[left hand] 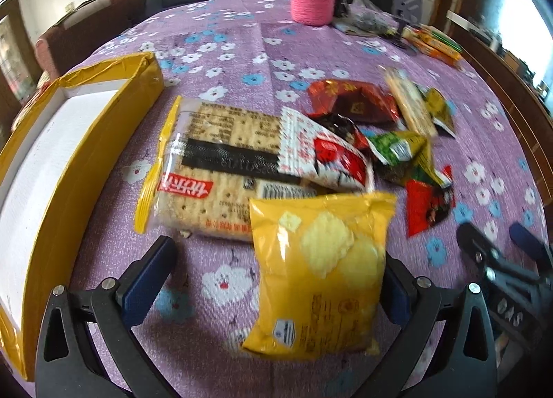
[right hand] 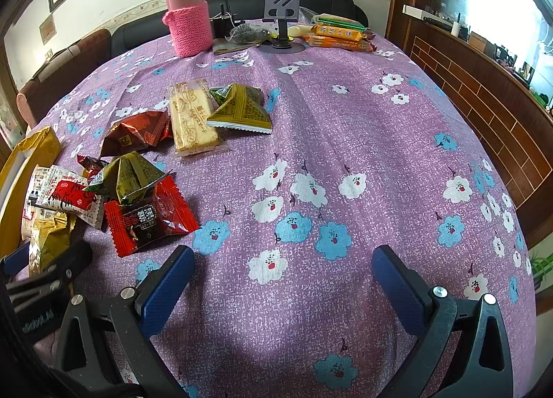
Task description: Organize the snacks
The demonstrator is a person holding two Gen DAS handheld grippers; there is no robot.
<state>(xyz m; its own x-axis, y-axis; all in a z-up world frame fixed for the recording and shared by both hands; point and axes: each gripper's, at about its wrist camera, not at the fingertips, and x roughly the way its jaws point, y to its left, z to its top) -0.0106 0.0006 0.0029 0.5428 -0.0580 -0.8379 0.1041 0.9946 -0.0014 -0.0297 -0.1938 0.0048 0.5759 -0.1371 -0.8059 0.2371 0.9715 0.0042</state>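
Observation:
A yellow chip bag (left hand: 318, 273) lies on the purple flowered cloth between the wide-spread fingers of my left gripper (left hand: 276, 253), its right edge against the right finger. Behind it are a clear cracker pack (left hand: 214, 170) and a white-and-red pack (left hand: 325, 152). An open yellow box (left hand: 114, 142) with a white inside stands to the left. Small packets lie further right: red (right hand: 148, 218), green (right hand: 131, 177), dark red (right hand: 138, 132), a biscuit bar (right hand: 193, 118) and an olive packet (right hand: 242, 107). My right gripper (right hand: 283, 253) is open over bare cloth, right of the pile.
At the table's far side stand a pink bottle (right hand: 188, 14) in a knitted sleeve, a grey phone stand (right hand: 281, 7), a plastic bag and orange snack packs (right hand: 342, 35). A dark sofa lies behind. The table edge curves along the right, by a wooden wall.

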